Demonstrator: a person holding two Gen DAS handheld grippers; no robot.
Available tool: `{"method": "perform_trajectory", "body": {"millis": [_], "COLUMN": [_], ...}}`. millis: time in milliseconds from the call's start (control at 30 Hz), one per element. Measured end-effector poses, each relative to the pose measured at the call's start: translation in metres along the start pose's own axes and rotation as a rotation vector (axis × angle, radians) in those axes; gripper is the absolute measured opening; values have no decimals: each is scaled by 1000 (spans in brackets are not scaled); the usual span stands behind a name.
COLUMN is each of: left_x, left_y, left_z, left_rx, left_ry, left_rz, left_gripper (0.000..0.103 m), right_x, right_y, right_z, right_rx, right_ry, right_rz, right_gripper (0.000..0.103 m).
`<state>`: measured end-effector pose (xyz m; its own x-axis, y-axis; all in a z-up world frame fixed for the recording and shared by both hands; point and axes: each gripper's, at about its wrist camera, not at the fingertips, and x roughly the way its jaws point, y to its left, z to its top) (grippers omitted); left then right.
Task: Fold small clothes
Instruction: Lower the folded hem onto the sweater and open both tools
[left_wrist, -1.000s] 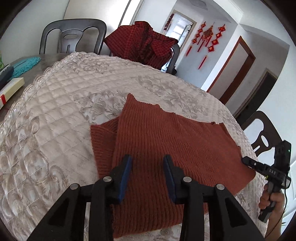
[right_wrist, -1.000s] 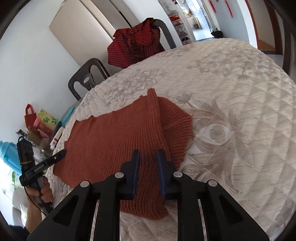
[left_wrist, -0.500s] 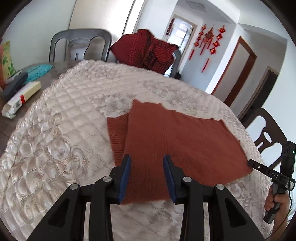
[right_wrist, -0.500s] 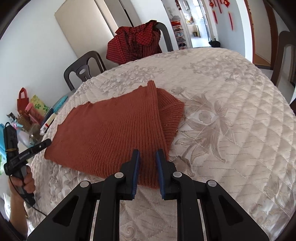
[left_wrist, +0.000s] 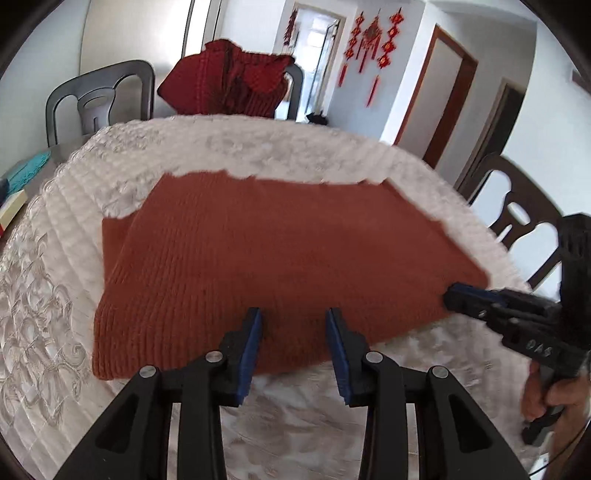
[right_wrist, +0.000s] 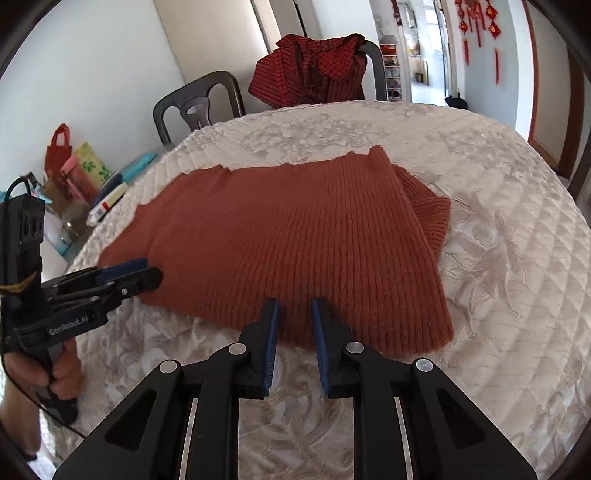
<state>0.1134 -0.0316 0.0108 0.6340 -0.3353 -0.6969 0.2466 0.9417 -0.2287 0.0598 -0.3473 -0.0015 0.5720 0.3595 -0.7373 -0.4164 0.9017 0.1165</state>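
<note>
1. Bench (left_wrist: 280, 147), one: round, under a white quilted cover with a floral pattern. It carries the garment; clutter sits beyond its left edge.
2. Clutter off the left edge, count uncertain: a red bag (right_wrist: 59, 147), a floral packet (right_wrist: 90, 164), a teal item (left_wrist: 26, 170) and a white box (right_wrist: 110, 199) can be told apart; the rest is too small to sort.
3. Chairs, three in view: one dark chair (left_wrist: 99, 99) at the far left, one at the far edge draped with a red checked garment (left_wrist: 229, 85), one dark chair (left_wrist: 517, 214) at the right.
4. Rust knit sweater (left_wrist: 280, 251), one: ribbed, lying flat near the bench's near edge, with one sleeve folded under so that its cuff shows at a side edge.
5. Left hand-held gripper (left_wrist: 293, 345), one: blue pads set moderately apart, nothing between them. The sweater's near hem lies just ahead of and below the tips; contact cannot be told.
6. Right hand-held gripper (right_wrist: 294, 336), one: blue pads set narrowly apart, nothing between them. The hem lies directly ahead of the tips.
7. Hands, two: each grips one handle, the left (right_wrist: 55, 373) and the right (left_wrist: 554, 395).
8. Red hanging ornaments (left_wrist: 373, 40), one cluster on the far wall.
</note>
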Motion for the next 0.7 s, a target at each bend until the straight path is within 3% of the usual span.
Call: {"method": "perform_trajectory", "body": {"millis": [100, 167, 267, 367, 467, 600, 700], "left_x": [-4, 9, 22, 14, 4, 6, 4], "left_y": [-13, -18, -20, -19, -12, 20, 33], "left_z": [5, 7, 2, 3, 5, 9, 8], "left_rx": [39, 44, 52, 52, 43, -27, -62], "left_ry": [-35, -3, 33, 30, -10, -12, -13], "left_rz": [3, 4, 12, 1, 18, 117, 83], "left_gripper": [39, 39, 39, 39, 39, 39, 39], "right_x": [-10, -8, 16, 15, -4, -1, -1], "right_y": [8, 13, 16, 15, 5, -24, -41], "right_z": [3, 6, 5, 3, 6, 5, 3], "right_rx": [-10, -18, -13, -19, 10, 82, 154], "right_ry": [-40, -51, 20, 17, -49, -48, -46], "right_rz": [44, 51, 21, 37, 58, -27, 31], "right_gripper": [19, 19, 19, 19, 19, 19, 19]}}
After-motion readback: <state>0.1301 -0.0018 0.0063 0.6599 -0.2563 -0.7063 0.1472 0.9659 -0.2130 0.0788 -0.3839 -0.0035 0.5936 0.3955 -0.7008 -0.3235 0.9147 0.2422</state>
